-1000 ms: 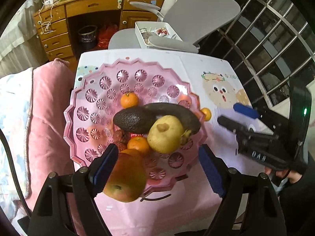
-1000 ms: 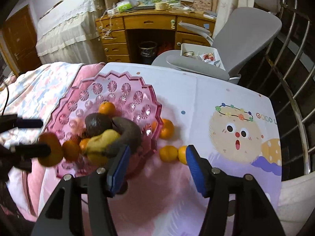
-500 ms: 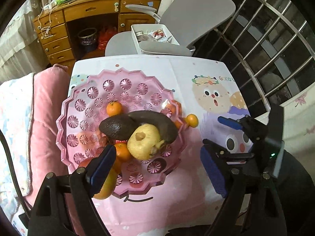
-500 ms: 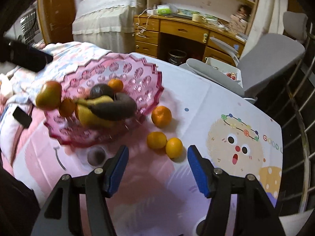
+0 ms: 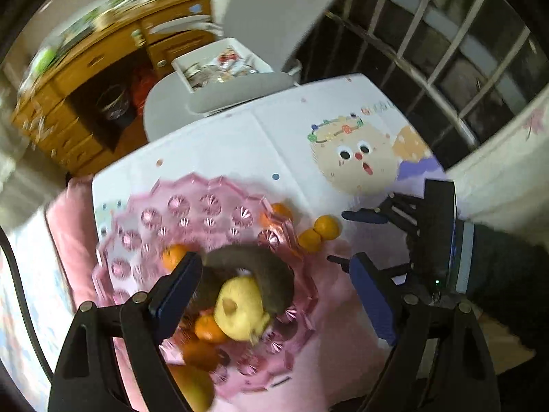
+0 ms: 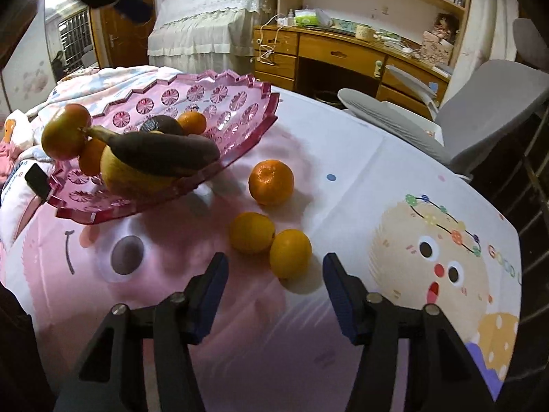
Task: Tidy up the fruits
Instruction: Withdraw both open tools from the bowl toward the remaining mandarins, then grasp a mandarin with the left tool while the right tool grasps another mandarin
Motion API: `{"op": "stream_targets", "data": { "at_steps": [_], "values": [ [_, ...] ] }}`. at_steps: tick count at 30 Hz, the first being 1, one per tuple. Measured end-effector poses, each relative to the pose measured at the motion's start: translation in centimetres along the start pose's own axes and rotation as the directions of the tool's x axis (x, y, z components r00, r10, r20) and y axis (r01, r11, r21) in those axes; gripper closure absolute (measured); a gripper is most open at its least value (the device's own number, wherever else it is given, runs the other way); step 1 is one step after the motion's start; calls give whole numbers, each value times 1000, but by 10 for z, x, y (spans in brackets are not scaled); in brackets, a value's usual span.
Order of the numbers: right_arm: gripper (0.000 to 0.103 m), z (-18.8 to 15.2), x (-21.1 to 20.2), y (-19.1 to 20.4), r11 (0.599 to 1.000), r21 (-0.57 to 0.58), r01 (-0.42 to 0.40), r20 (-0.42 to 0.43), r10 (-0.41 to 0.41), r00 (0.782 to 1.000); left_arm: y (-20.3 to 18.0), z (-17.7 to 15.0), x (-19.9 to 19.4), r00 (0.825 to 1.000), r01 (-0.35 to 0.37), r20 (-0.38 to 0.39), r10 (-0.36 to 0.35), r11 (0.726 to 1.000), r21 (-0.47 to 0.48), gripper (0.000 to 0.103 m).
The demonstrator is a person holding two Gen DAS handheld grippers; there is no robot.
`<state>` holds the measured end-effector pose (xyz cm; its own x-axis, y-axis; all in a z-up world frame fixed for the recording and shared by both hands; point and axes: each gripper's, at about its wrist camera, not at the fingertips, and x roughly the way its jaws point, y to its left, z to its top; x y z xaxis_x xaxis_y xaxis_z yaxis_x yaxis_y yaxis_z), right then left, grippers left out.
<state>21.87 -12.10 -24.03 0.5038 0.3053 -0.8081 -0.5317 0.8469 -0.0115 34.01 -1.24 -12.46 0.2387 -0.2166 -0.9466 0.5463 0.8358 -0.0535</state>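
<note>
Pink fruit bowl (image 6: 219, 99) on the cartoon-print counter (image 6: 343, 158), piled with a yellow pear (image 5: 240, 312), a dark elongated fruit (image 6: 164, 154), an avocado (image 6: 161, 124), small oranges and a red-orange apple (image 6: 65, 130) at its near rim. Three loose oranges lie on the counter beside the bowl: one large orange (image 6: 271, 182) nearest the rim, and a touching pair (image 6: 271, 243) in front of it. Right gripper (image 6: 274, 295), released and empty, hovers just short of the pair. Left gripper (image 5: 274, 295), likewise spread wide and empty, hangs above the bowl; this view is motion-blurred. A grey chair (image 6: 480, 110) stands behind the counter.
</note>
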Motion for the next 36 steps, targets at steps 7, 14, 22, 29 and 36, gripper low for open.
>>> {"op": "stream_targets", "data": {
  "at_steps": [7, 14, 22, 29, 36],
  "values": [
    [63, -1, 21, -9, 1000, 5, -17, -8, 17, 1000, -28, 32, 29, 997, 13, -74, 6, 970, 244, 16],
    [74, -5, 21, -23, 994, 100, -35, 5, 34, 999, -54, 38, 68, 986, 81, -167, -18, 923, 377, 16],
    [74, -23, -2, -54, 956, 292, 36, 9, -41, 999, -76, 34, 104, 971, 122, -240, -6, 874, 471, 16],
    [74, -45, -36, -76, 889, 446, 104, 19, -125, 992, -99, 25, 134, 955, 89, -277, 102, 796, 599, 30],
    [74, -64, -65, -84, 834, 529, 157, 23, -199, 980, -117, 13, 160, 934, 45, -290, 210, 735, 676, 50]
  ]
}}
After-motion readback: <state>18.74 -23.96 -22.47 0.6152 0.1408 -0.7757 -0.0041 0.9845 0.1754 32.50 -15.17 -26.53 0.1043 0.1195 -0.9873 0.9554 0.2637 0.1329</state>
